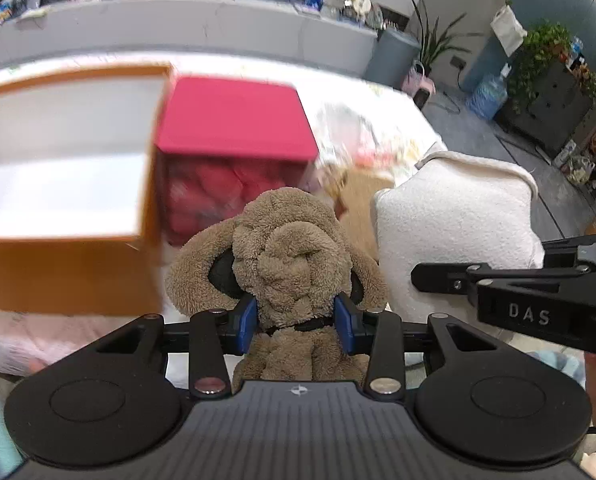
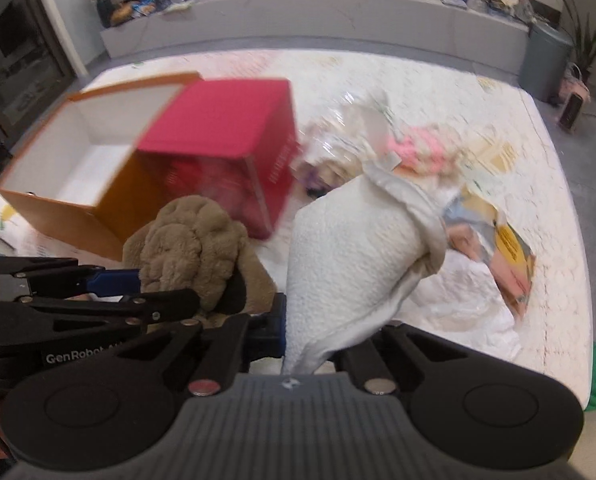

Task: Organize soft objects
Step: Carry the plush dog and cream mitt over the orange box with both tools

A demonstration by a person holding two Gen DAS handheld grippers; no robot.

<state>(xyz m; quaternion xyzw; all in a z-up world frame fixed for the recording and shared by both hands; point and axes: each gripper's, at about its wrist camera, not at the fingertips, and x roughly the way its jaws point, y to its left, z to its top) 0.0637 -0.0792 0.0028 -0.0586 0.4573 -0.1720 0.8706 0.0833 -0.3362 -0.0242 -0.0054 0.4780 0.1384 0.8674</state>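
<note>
Brown plush (image 1: 293,264) in left jaws, orange box (image 1: 69,268) white inside

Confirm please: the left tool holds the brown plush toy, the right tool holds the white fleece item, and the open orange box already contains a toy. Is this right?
Not quite: the orange box looks empty, its white inside bare in the right wrist view. The rest stands: the left tool holds the brown plush toy and the right tool holds the white fleece item.

Left tongs (image 1: 295,322): black linkage arms, blue pads (image 1: 246,322), silver screws, ribbed grey housing behind. Right tongs (image 2: 293,344): same build, white "DAS" lettering on side.
</note>
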